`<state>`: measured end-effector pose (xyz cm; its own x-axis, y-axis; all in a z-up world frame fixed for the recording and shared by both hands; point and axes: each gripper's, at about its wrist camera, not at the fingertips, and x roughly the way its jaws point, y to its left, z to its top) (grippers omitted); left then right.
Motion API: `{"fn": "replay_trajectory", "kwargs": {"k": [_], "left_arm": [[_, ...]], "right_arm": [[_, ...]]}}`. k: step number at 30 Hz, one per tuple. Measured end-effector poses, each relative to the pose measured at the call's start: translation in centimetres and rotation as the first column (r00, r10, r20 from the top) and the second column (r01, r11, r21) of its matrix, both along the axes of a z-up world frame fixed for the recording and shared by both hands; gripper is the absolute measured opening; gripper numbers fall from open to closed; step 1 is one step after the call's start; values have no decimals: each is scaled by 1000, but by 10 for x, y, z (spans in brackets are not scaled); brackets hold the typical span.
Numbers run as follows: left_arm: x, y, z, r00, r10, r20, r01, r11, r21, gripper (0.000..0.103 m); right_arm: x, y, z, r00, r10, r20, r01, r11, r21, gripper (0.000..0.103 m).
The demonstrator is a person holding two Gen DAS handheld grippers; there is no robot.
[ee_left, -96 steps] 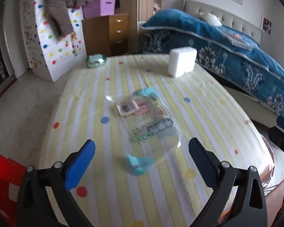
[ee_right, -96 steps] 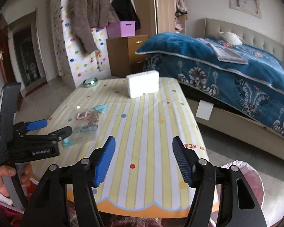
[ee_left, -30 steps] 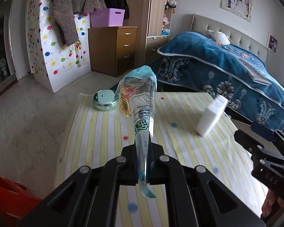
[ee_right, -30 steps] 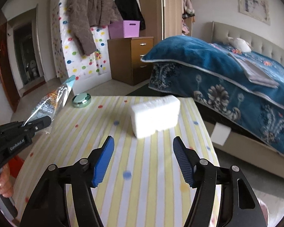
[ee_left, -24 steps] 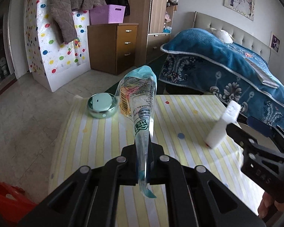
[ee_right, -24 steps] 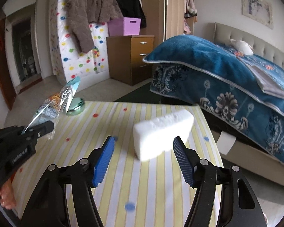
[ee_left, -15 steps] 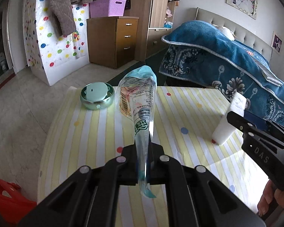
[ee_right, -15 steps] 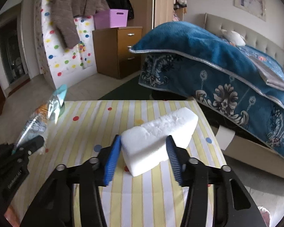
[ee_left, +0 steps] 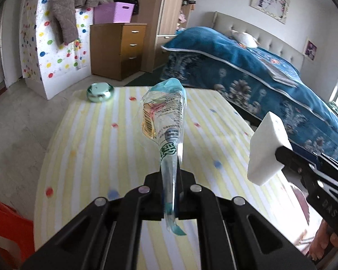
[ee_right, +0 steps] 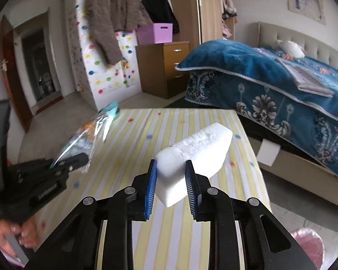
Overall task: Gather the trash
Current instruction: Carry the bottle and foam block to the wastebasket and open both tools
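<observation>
My left gripper point(ee_left: 170, 175) is shut on a clear plastic wrapper point(ee_left: 163, 121) with printed labels and teal ends; it stands up from the jaws above the striped table point(ee_left: 97, 139). The wrapper point(ee_right: 90, 132) and left gripper point(ee_right: 56, 168) also show at the left of the right wrist view. My right gripper point(ee_right: 170, 168) is shut on a white foam block point(ee_right: 196, 146), held above the table point(ee_right: 135, 153). The block point(ee_left: 267, 150) shows at the right of the left wrist view, clamped by the right gripper point(ee_left: 279, 155).
A round green metal tin point(ee_left: 100, 92) sits at the table's far left corner. A bed with a blue blanket point(ee_right: 270, 78) lies right of the table. A pink bag point(ee_right: 308, 245) is on the floor at lower right. Something red point(ee_left: 4, 225) stands at the left.
My right gripper has closed on the foam block and lifted it off the table. My left gripper still holds the wrapper, and its view has shifted slightly.
</observation>
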<state>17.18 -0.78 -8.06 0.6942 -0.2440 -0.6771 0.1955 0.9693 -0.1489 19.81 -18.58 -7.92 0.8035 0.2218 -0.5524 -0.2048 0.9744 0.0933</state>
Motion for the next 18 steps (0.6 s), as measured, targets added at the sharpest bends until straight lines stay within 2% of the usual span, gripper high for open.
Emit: {"fn": "replay_trajectory", "kwargs": {"k": [6,10,18], "left_arm": [[-46,-20,0,998,-67,3,67,998,-15,3],[-64,-34,1,994,-109,4,109,994,-12,3],[-89,-81,9,977,-214,25,213,977,21,4]], "right_arm": [[-67,-18,1,1000,-24,19,24,1000,14,26],[-97,-25,0,999,-36,32,35,999,28,26],[-133,-68,-3,994,-90,67,86,995,59,27]]}}
